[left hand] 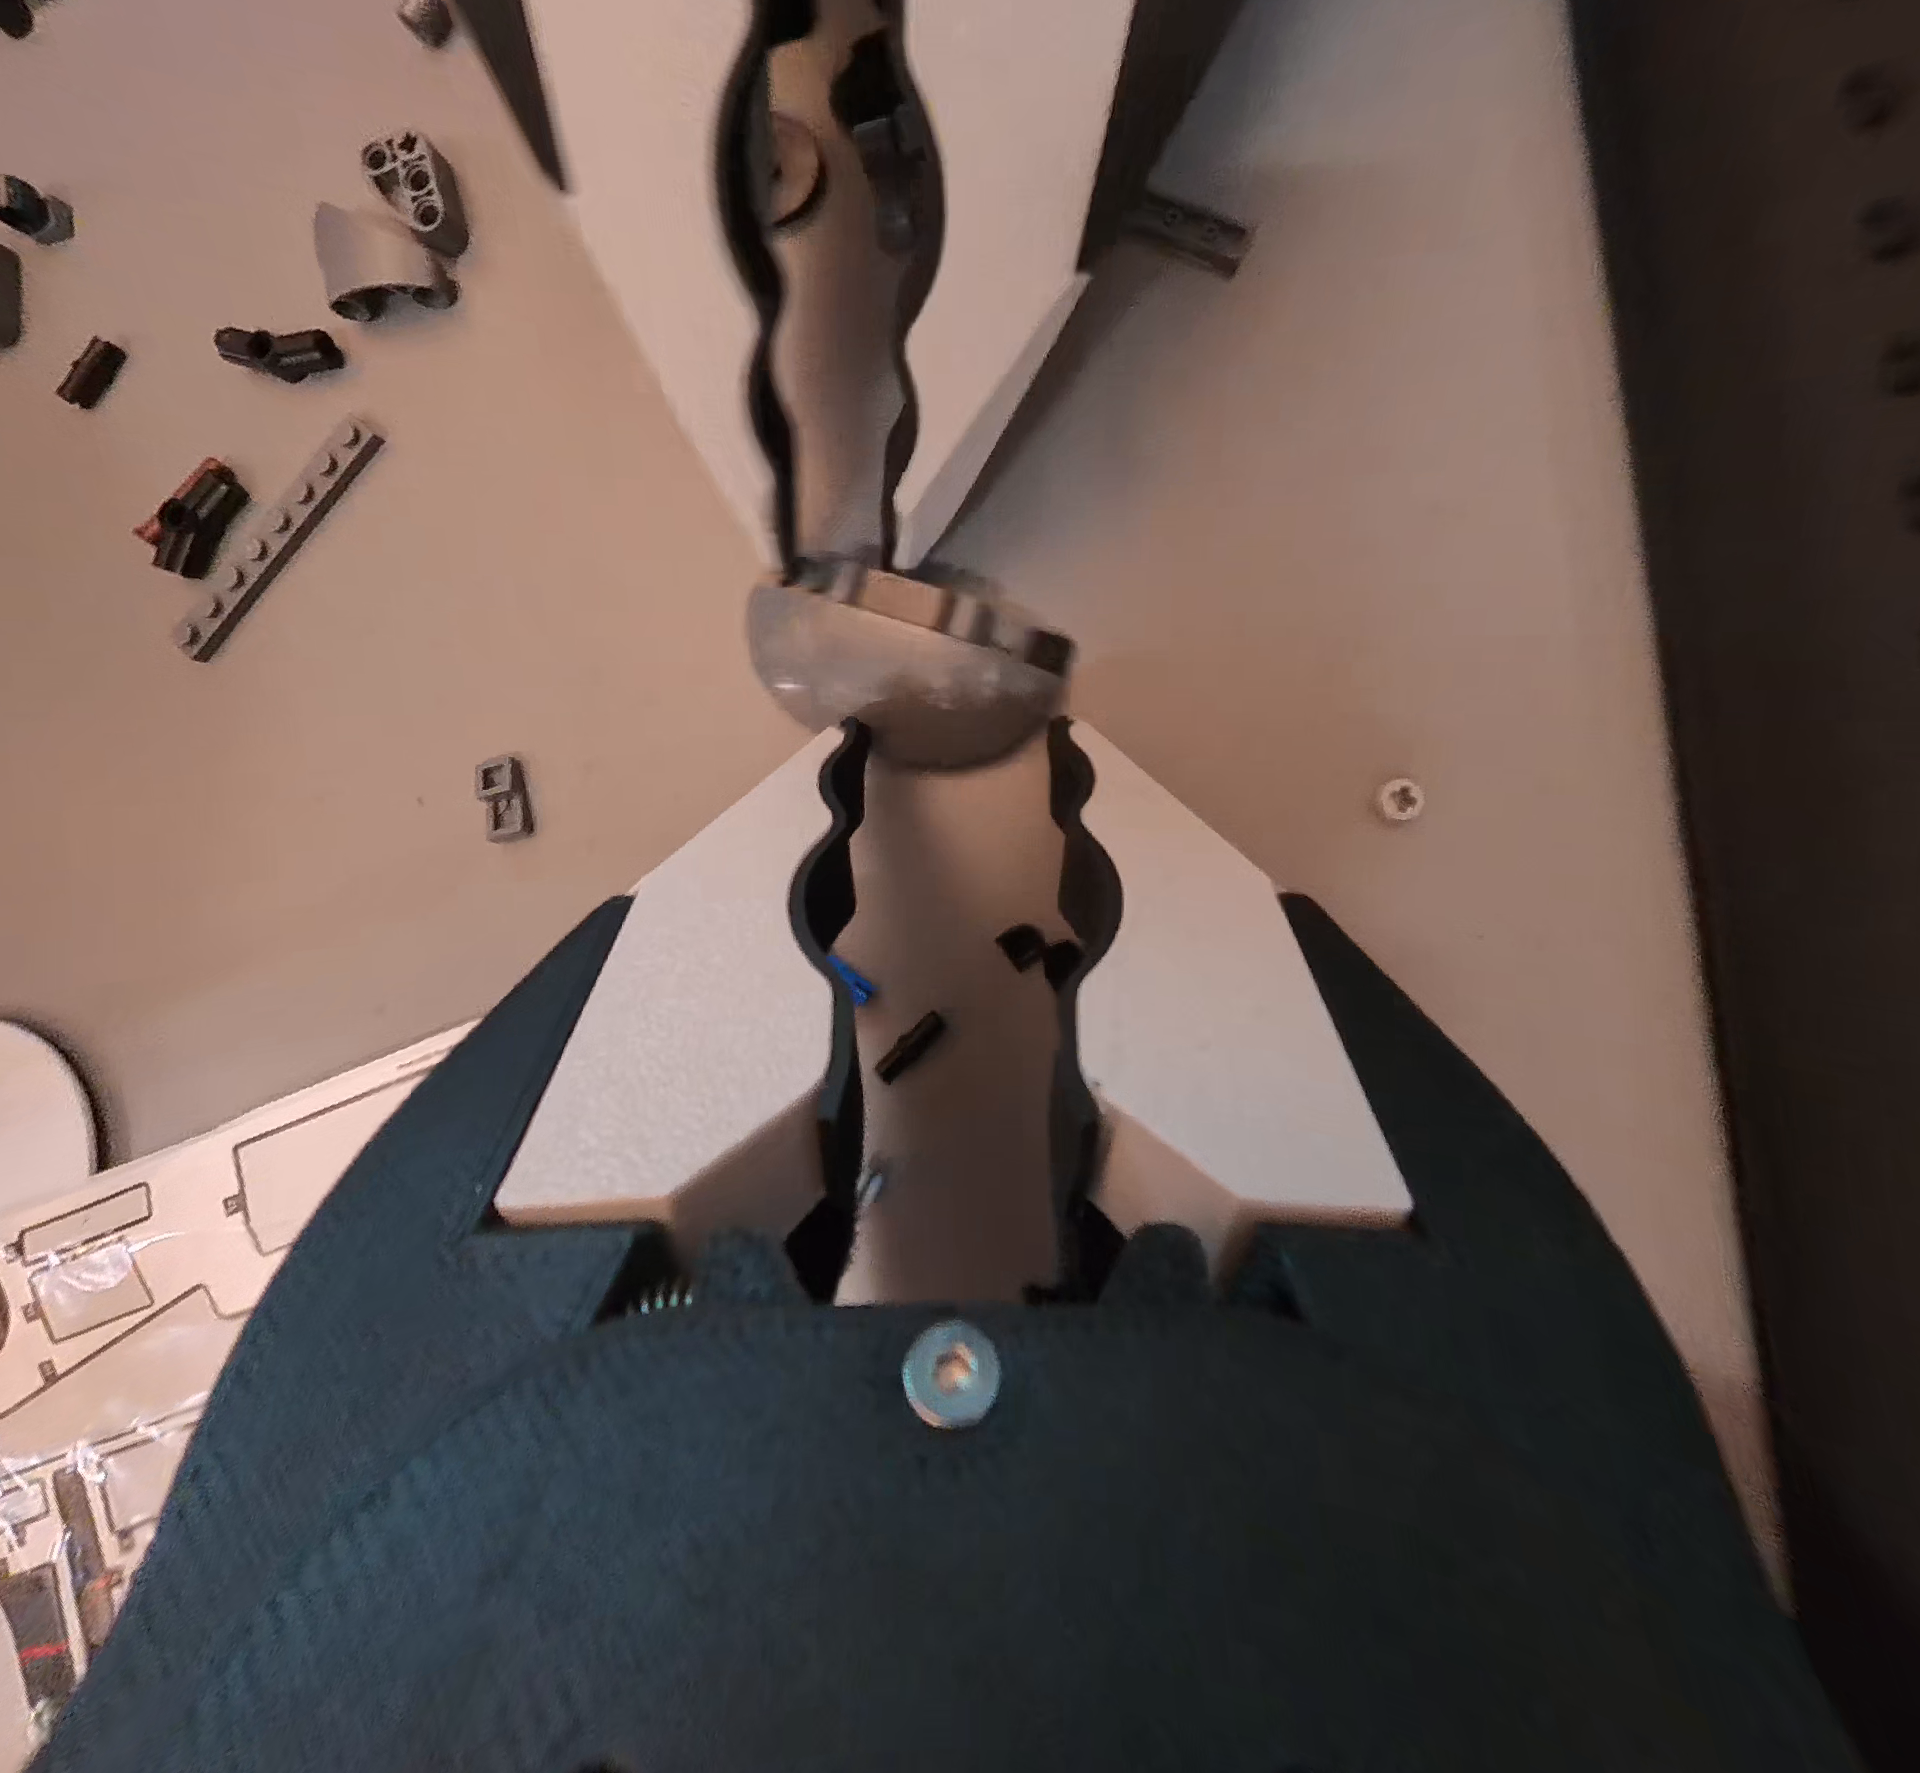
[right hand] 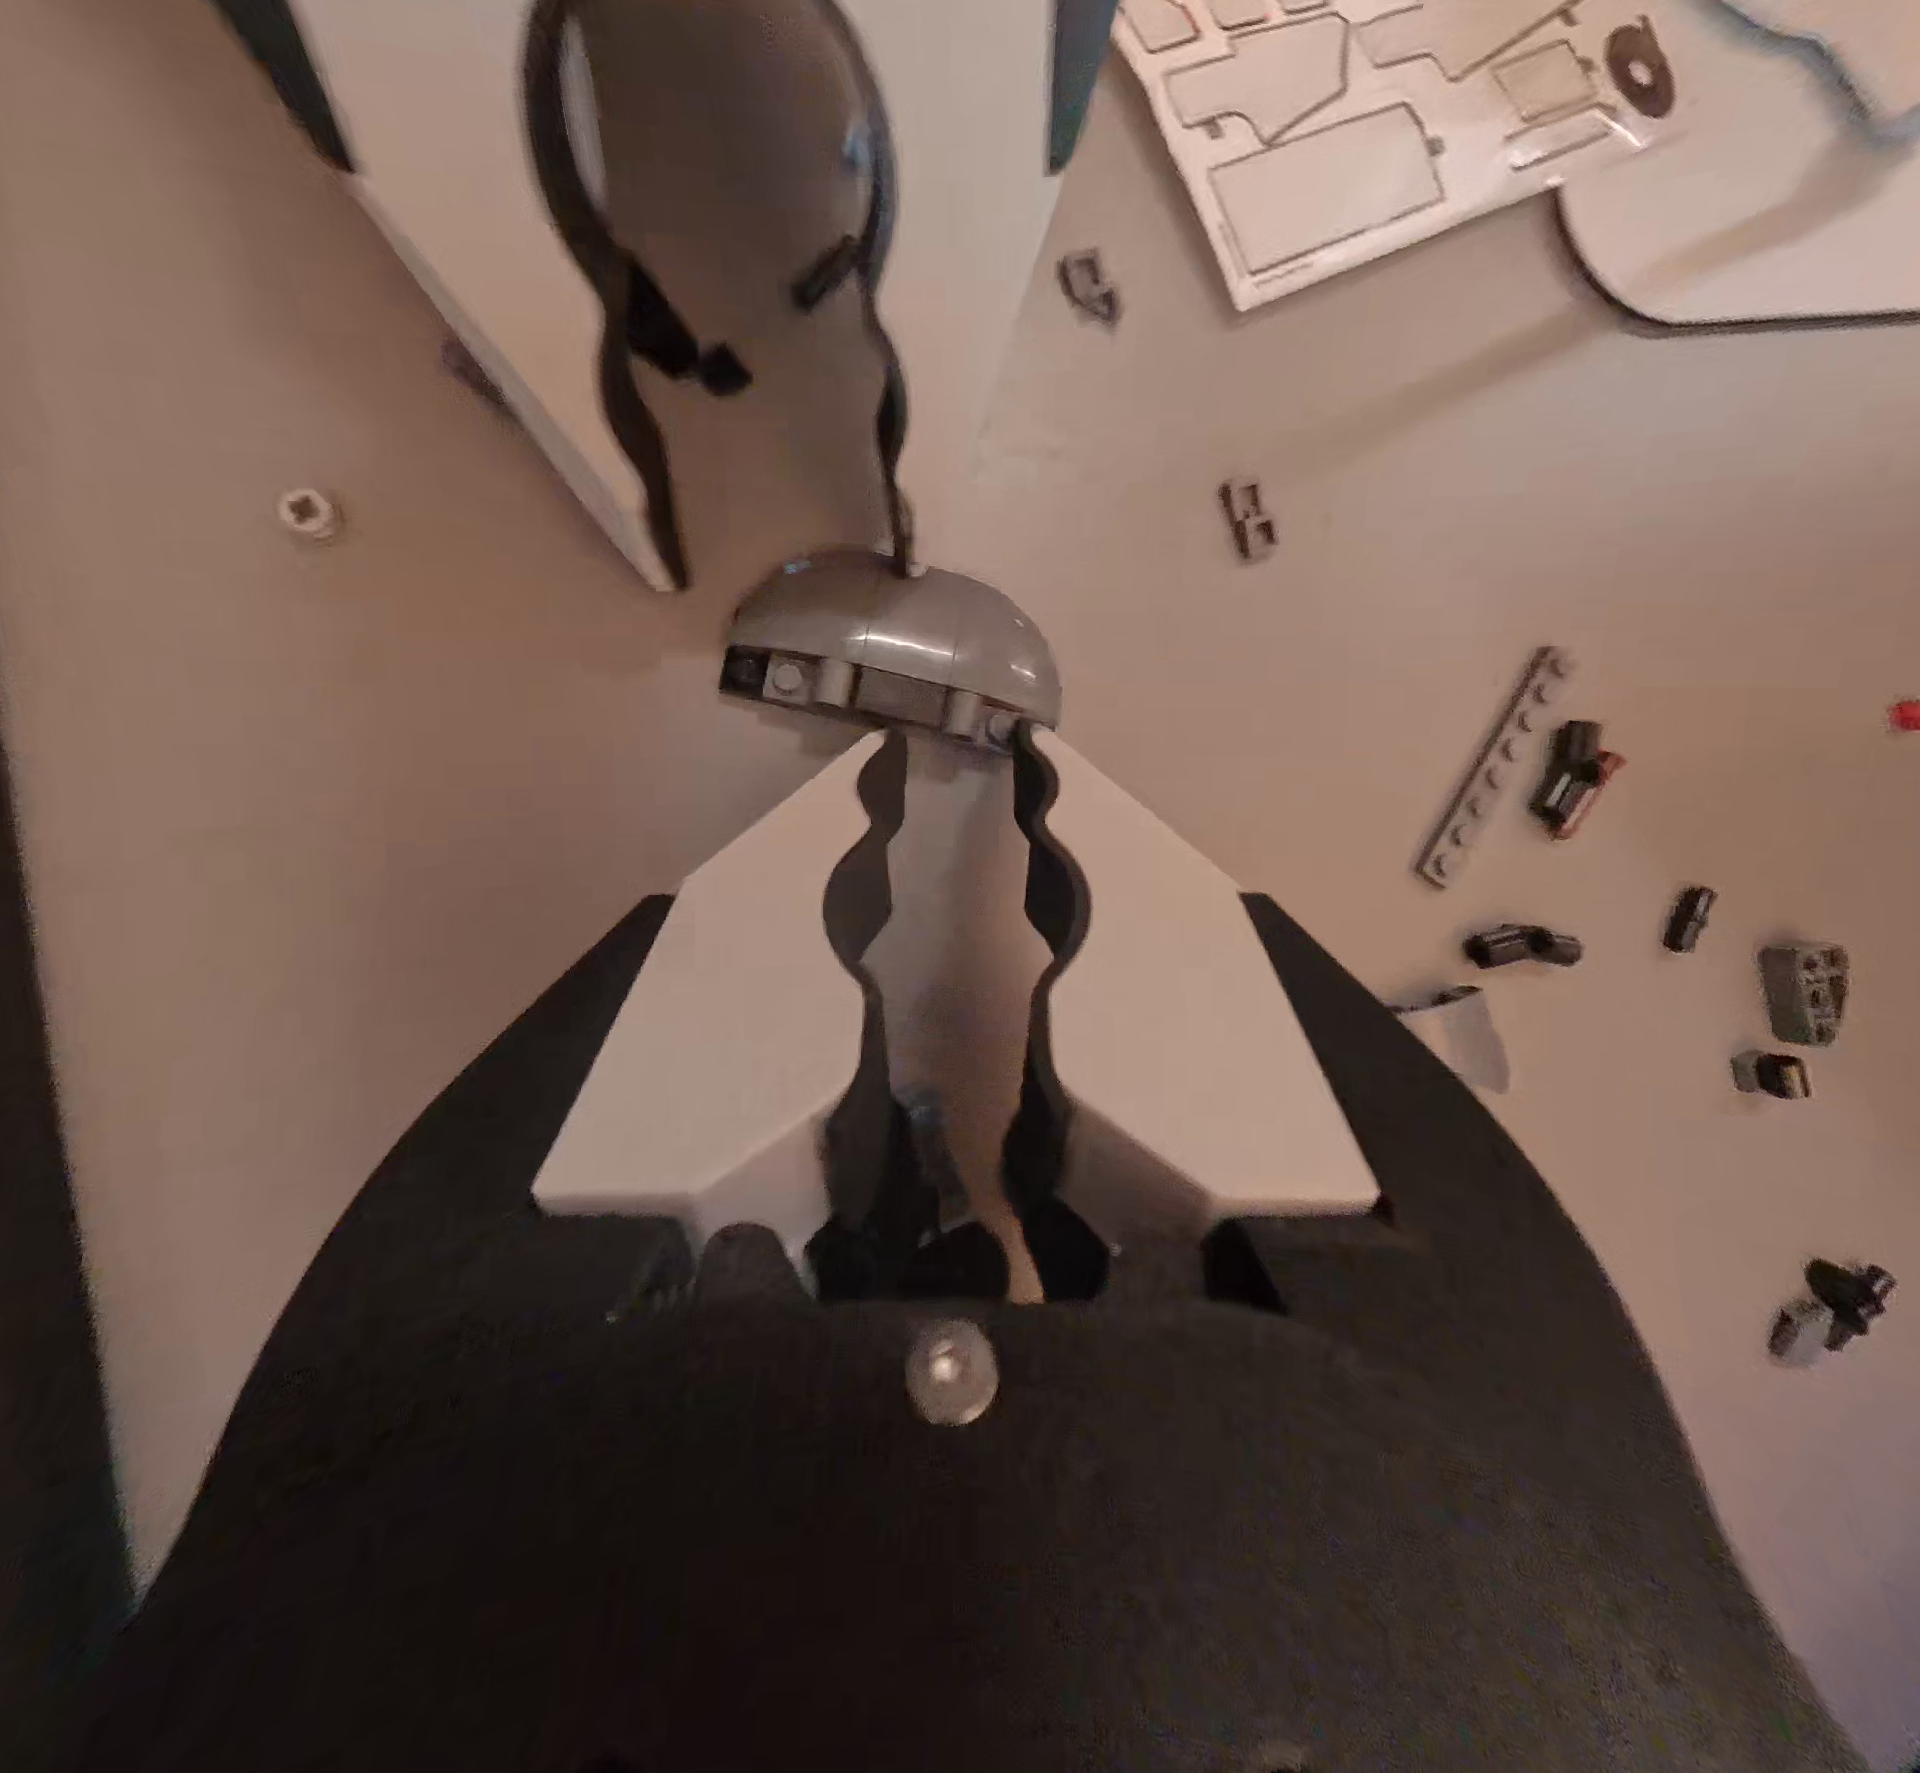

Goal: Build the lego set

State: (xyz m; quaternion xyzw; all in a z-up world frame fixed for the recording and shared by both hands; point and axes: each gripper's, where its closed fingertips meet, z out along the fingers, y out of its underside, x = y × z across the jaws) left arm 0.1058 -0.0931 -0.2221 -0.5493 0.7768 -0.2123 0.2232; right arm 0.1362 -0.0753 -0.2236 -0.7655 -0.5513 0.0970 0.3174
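Observation:
A grey dome-shaped Lego assembly (left hand: pixel 904 674) hangs above the beige table between both grippers. My left gripper (left hand: pixel 956 731) comes from below in the left wrist view and is shut on the dome's rounded side. My right gripper (left hand: pixel 842 560) comes from the opposite side and is shut on the dome's flat studded face. In the right wrist view the dome (right hand: pixel 894 653) shows its studded underside, with my right gripper (right hand: pixel 951 736) on it and the left gripper (right hand: pixel 790 575) beyond.
Loose parts lie on the table: a long grey plate (left hand: pixel 281 539) (right hand: pixel 1496 767), a black and red piece (left hand: pixel 197 513), a grey curved panel (left hand: pixel 379 263), a small grey bracket (left hand: pixel 506 796), a white round stud (left hand: pixel 1397 801). A printed sheet (right hand: pixel 1382 61) and a white tray (right hand: pixel 1766 165) lie nearby. The gap from one gripper's tips to the other's is roughly 4 centimeters. The white round stud (left hand: pixel 1397 801) lies around 6 centimeters away from my left fingertips.

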